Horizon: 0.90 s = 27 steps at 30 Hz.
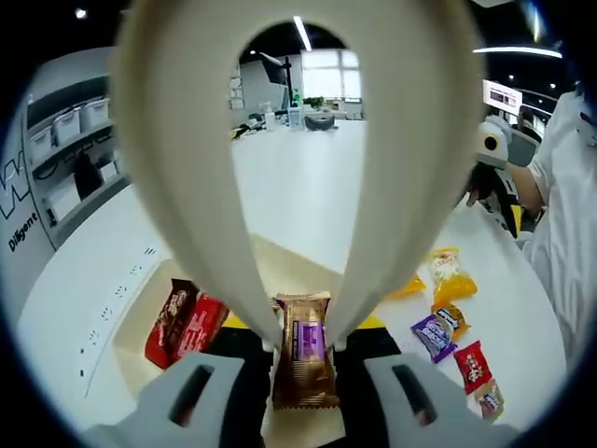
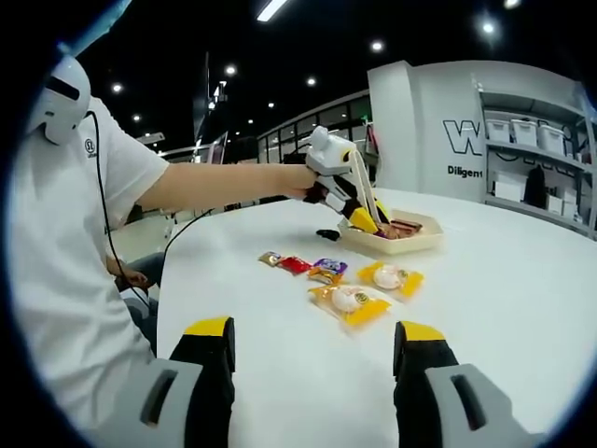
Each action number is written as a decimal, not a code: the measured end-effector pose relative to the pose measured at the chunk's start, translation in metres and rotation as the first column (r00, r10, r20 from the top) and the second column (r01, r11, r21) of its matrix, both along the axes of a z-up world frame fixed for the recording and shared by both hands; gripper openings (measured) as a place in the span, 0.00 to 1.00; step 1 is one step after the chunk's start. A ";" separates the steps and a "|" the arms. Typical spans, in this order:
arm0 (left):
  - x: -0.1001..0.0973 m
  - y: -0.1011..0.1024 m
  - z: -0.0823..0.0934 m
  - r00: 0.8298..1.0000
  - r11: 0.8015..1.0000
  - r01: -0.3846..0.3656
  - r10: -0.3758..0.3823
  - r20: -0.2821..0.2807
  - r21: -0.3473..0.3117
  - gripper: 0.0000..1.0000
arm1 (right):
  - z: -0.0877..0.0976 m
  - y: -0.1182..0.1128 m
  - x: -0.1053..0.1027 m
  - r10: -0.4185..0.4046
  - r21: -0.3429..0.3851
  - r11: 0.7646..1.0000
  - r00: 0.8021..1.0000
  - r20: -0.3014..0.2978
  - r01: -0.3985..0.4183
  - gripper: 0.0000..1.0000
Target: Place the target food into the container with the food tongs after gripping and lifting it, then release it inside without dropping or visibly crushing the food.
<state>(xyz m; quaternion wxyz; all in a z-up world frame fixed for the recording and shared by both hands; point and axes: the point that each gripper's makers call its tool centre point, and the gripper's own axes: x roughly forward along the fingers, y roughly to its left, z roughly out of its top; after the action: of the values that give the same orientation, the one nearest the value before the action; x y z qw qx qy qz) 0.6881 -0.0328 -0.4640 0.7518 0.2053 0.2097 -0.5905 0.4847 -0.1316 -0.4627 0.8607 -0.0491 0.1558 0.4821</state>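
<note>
Tongs (image 1: 308,187) in left hand-held gripper (image 1: 303,373) pinch brown snack (image 1: 304,350)

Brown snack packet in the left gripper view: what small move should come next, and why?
Probably ease the tongs open. Their tips pinch the brown snack packet directly above the beige container, beside the red packets already inside, so release looks due. The right gripper is open and idle.
</note>
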 end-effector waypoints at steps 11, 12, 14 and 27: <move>0.006 -0.001 -0.006 1.000 1.000 0.003 -0.003 -0.002 0.018 0.23 | -0.001 -0.001 0.001 -0.002 0.001 1.000 1.000 -0.004 0.002 0.68; 0.005 -0.001 -0.006 1.000 1.000 0.004 -0.004 -0.003 0.017 0.23 | -0.001 0.000 0.001 -0.002 0.000 1.000 1.000 -0.004 0.002 0.68; 0.006 -0.002 -0.006 1.000 1.000 0.007 -0.007 -0.005 0.018 0.23 | -0.001 -0.001 0.001 -0.001 -0.001 1.000 1.000 -0.005 0.001 0.68; 0.007 -0.003 -0.007 1.000 0.999 0.018 -0.018 -0.008 0.037 0.24 | 0.001 -0.003 0.002 -0.005 0.001 1.000 1.000 -0.002 0.005 0.68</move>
<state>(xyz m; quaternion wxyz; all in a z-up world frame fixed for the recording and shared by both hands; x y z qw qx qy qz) 0.6949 -0.0362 -0.4711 0.7417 0.2189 0.2215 -0.5940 0.4867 -0.1347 -0.4620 0.8618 -0.0478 0.1566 0.4802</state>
